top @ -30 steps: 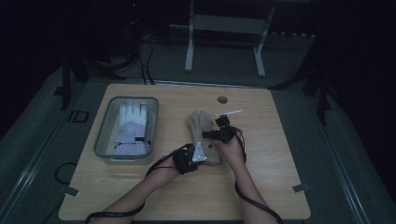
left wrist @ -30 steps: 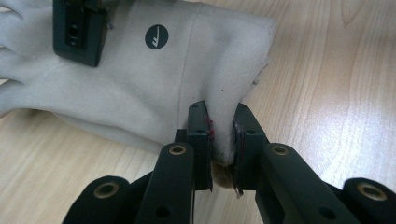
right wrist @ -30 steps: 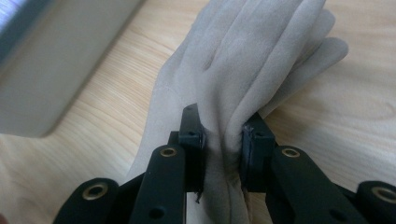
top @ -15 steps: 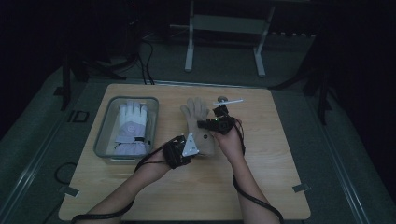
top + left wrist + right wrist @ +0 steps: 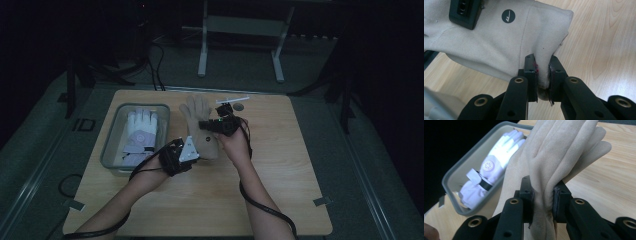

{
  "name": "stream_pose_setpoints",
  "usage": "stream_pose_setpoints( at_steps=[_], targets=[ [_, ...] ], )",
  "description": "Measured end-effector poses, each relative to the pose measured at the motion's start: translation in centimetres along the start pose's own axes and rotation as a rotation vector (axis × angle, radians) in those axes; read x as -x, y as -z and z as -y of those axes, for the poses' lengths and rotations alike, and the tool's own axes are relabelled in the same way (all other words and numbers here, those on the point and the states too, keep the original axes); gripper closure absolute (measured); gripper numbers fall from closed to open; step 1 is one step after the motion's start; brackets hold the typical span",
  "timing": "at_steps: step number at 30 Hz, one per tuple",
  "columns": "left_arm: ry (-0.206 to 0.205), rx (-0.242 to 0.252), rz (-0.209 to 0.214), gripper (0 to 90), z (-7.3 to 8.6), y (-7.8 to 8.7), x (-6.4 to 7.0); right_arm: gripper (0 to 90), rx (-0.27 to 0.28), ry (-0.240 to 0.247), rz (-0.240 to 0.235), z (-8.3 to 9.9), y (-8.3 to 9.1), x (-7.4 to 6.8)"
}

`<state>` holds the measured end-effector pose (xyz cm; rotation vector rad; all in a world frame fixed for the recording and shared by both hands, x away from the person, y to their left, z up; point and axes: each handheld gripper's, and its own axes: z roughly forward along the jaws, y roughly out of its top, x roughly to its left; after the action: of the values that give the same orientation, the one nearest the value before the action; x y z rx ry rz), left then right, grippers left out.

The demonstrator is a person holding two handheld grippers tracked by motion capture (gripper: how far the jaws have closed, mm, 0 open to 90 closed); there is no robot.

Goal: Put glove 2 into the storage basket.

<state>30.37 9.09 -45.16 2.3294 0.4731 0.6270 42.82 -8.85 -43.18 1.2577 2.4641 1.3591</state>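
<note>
A beige glove (image 5: 200, 125) is held over the middle of the wooden worktop (image 5: 280, 170), just right of a grey tray (image 5: 111, 150) in which a white glove (image 5: 140, 131) is seen lying. The left claw (image 5: 192, 150) is pinched on the glove's cuff edge — fabric is seen bunched between its jaws in the left gripper view (image 5: 543, 75). The right claw (image 5: 210, 125) is clamped on the glove's side farther up — the fingers are seen pointing away from the person, toward the far edge.

Both tools (image 5: 196, 150) (image 5: 212, 125) apparently grip beige glove (image 5: 200, 125).
</note>
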Motion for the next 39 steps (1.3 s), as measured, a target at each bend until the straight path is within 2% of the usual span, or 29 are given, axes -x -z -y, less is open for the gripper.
stream_pose_setpoints(
  at_steps=[9, 13, 17, 25, 30, 35, 39],
  targets=[
    [0.014, 0.011, -0.048, 80.6, 1.3, 2.1, -0.9, 74.1, 0.019, 0.025, -0.023, -1.4, -1.2, -2.1],
    [0.013, 0.006, -0.073, 80.6, 2.3, 3.1, -1.3, 74.0, -0.001, 0.051, -0.037, -2.3, -2.4, -3.3],
    [0.038, 0.0, -0.088, 80.6, 3.4, 4.2, -2.1, 74.0, -0.026, 0.069, -0.049, -3.2, -3.6, -4.3],
    [0.093, -0.013, -0.103, 80.6, 5.6, 6.3, -3.8, 73.9, -0.031, 0.085, -0.078, -4.5, -5.8, -6.3],
    [0.11, -0.031, -0.128, 80.5, 7.1, 7.5, -4.6, 73.9, -0.054, 0.107, -0.093, -5.3, -7.8, -7.8],
    [0.15, -0.043, -0.139, 80.5, 8.7, 8.2, -5.3, 73.9, -0.07, 0.128, -0.109, -6.0, -9.8, -9.2],
    [0.165, -0.054, -0.147, 80.5, 9.9, 8.6, -5.9, 73.9, -0.084, 0.142, -0.113, -6.5, -11.4, -10.3]
  ],
)
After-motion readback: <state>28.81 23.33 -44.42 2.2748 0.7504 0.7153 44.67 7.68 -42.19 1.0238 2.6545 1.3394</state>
